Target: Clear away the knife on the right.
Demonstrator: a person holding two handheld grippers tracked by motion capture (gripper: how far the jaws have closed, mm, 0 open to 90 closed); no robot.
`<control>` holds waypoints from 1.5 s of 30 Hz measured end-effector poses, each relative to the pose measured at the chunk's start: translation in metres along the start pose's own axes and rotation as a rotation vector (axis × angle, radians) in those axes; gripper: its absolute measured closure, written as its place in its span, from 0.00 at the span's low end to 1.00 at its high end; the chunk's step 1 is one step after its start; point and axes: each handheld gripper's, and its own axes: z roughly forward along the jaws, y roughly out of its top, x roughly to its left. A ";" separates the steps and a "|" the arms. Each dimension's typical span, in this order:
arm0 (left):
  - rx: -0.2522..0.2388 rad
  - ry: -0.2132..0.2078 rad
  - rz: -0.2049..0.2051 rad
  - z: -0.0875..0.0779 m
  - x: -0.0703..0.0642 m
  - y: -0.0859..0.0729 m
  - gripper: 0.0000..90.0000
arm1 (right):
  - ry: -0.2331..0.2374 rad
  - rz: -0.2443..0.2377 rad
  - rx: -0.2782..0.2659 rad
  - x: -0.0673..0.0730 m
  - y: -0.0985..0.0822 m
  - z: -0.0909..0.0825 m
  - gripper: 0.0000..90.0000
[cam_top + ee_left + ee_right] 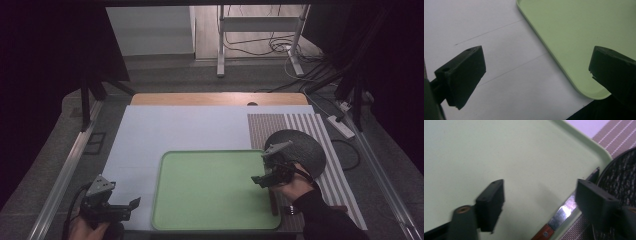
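1. A white sheet (200, 127) covers the table, with a striped mat (305, 125) along its right side and a green tray (215, 190) near the front.
2. The right gripper (539, 195) hovers over the tray's right part, jaws apart with nothing between them.
3. A knife (559, 217) lies on the tray's right rim, apparently touching the dark round plate (300, 145) beside it.
4. The left gripper (536, 75) hangs over the sheet left of the tray, jaws wide and empty.

A recording lab, not a home.
Dark curtains flank the counter (150, 98), loose cables (260, 46) and a power strip (340, 126) lie on grey carpet, beside a bare metal stand (220, 40).
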 end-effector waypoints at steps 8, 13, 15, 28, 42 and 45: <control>-0.001 -0.002 -0.005 0.000 0.000 0.000 0.02 | 0.013 0.014 0.004 -0.003 -0.007 -0.006 0.12; 0.000 -0.002 -0.006 0.000 0.000 0.000 0.02 | 0.042 0.043 -0.023 -0.008 -0.012 -0.012 0.03; 0.000 -0.002 -0.006 0.000 0.000 0.000 0.02 | 0.043 0.045 -0.035 -0.009 -0.015 -0.014 0.01; 0.000 -0.002 -0.009 0.000 0.001 0.000 0.02 | -0.004 0.078 -0.080 -0.011 -0.034 -0.034 0.00; -0.002 -0.005 -0.017 0.000 0.002 0.000 0.02 | -0.043 0.121 -0.163 -0.010 -0.055 -0.055 0.00; -0.002 -0.006 -0.018 0.000 0.002 -0.001 0.02 | -0.052 0.131 -0.173 -0.009 -0.057 -0.057 0.00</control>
